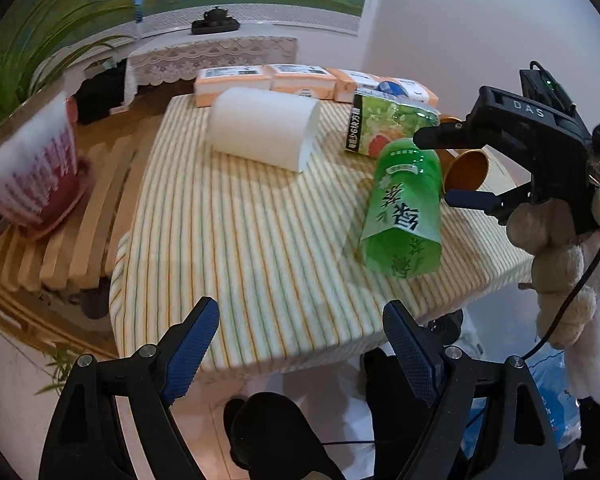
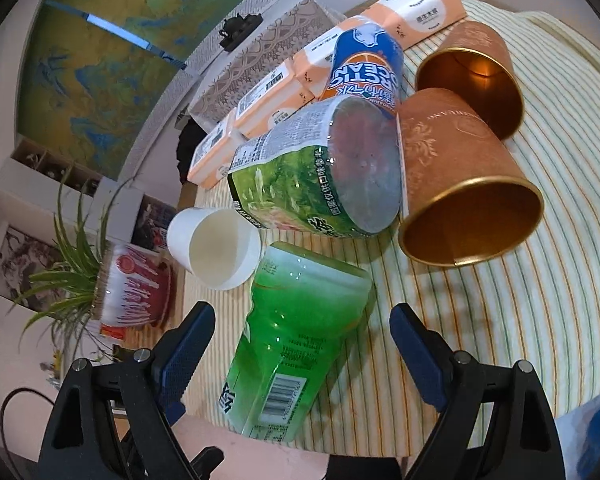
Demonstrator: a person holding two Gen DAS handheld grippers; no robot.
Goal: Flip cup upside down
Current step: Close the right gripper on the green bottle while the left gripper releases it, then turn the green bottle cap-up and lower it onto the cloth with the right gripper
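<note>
A white paper cup [image 1: 264,132] lies on its side on the striped tablecloth [image 1: 236,248]; the right wrist view shows its open mouth [image 2: 216,246]. My left gripper [image 1: 300,344] is open and empty, held off the table's near edge, well short of the cup. My right gripper [image 2: 300,344] is open and empty, its jaws either side of a green cup [image 2: 300,332] lying on its side. It also shows in the left wrist view [image 1: 444,168], hovering over a brown cup [image 1: 466,170].
Two brown-and-gold cups [image 2: 472,184] lie on their sides at the right. A green printed cup [image 2: 316,172] and a blue-orange one [image 2: 366,66] lie behind the green cup [image 1: 406,208]. Orange tissue packs [image 1: 300,80] line the far edge. A potted plant [image 1: 32,168] stands left.
</note>
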